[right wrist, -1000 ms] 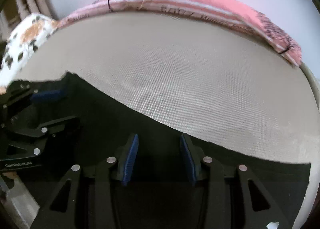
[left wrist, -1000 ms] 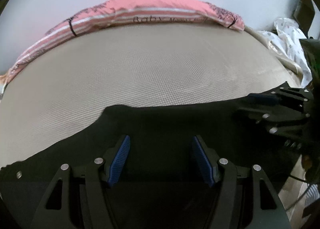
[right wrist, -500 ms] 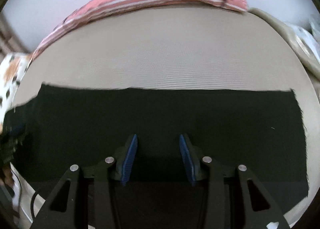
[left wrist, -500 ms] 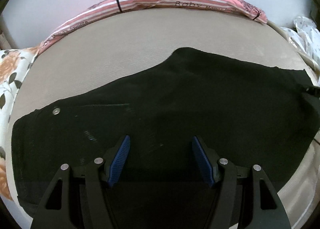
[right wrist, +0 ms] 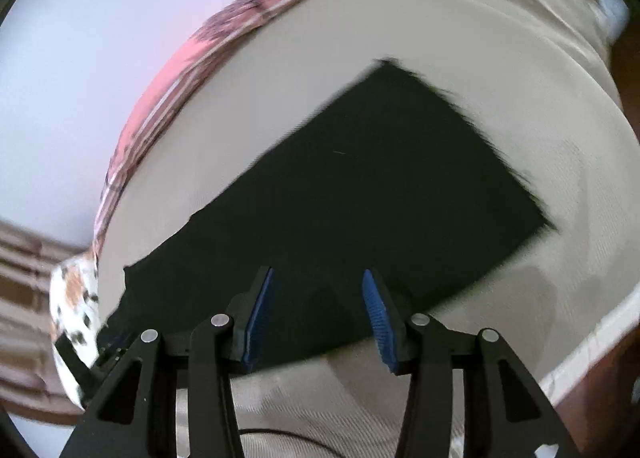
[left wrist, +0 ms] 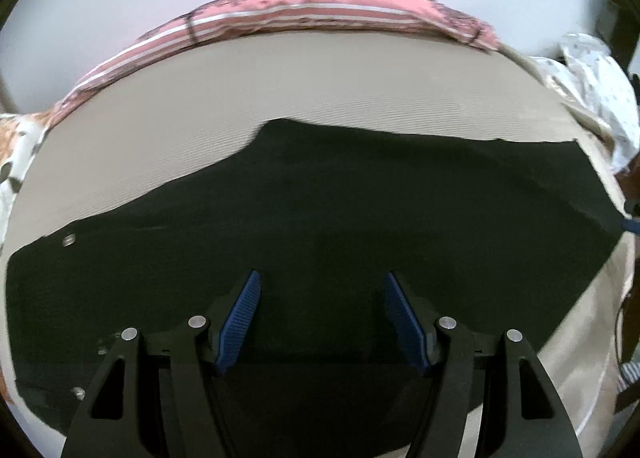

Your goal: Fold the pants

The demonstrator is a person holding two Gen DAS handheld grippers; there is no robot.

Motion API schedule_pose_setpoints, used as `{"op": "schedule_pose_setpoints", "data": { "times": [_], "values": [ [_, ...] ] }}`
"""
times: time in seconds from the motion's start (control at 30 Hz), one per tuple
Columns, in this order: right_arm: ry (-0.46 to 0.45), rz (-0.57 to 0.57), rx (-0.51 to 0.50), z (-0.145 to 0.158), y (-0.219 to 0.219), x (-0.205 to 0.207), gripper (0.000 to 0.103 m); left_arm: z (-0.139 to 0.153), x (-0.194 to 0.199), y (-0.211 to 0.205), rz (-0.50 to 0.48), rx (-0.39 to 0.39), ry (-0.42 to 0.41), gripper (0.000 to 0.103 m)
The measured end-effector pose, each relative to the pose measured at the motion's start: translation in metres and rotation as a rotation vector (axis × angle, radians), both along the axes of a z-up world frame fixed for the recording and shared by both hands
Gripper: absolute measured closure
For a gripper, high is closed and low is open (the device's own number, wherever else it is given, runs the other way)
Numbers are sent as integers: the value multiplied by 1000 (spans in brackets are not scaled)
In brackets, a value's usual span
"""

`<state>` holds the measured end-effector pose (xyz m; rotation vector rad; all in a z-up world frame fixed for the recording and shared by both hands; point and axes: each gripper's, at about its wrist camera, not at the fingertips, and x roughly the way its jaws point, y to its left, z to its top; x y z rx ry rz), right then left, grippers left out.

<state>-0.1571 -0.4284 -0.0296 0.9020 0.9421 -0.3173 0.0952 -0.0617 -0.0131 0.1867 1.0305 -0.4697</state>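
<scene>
Black pants [left wrist: 360,210] lie flat across a beige bed. The waist with a metal button [left wrist: 69,239] is at the left in the left wrist view; the leg runs to the right. In the right wrist view the pants [right wrist: 380,186] stretch diagonally, with the frayed hem [right wrist: 480,126] at the upper right. My left gripper [left wrist: 320,318] is open and empty above the hip area. My right gripper [right wrist: 318,310] is open and empty above the near edge of the leg.
The beige bed [left wrist: 280,90] has a pink striped pillow [left wrist: 320,14] along the far edge by the wall. White patterned fabric [left wrist: 600,78] lies at the right; floral fabric [right wrist: 74,298] lies at the left. The bed's near edge [right wrist: 592,338] drops to a brown floor.
The left gripper has dropped slightly closer to the pants. The right gripper has swung and tilted, so the leg now runs diagonally and the hem shows. Both stay open.
</scene>
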Motion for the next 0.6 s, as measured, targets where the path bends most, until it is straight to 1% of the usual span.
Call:
{"op": "schedule_pose_setpoints", "data": {
  "times": [0.1,0.17,0.27,0.37,0.47,0.53,0.6],
  "values": [
    [40,-60,32,-12,-11,-27,59,-2,-3,-21,-40,0,10,38],
    [28,-117,70,-22,-18,-42,59,-5,-4,-35,-64,4,23,38],
    [24,-170,94,-36,-24,-51,60,-8,-6,-51,-94,5,40,38],
    [-13,-210,94,-46,-31,-52,66,-10,-10,-60,-115,17,43,38],
    [-65,-230,92,-51,-40,-44,69,-15,-14,-62,-118,36,53,38],
    [-95,-230,86,-52,-48,-39,71,-16,-17,-61,-116,42,45,37],
    [-114,-229,66,-55,-56,-34,78,-17,-17,-61,-110,45,47,37]
  ]
}}
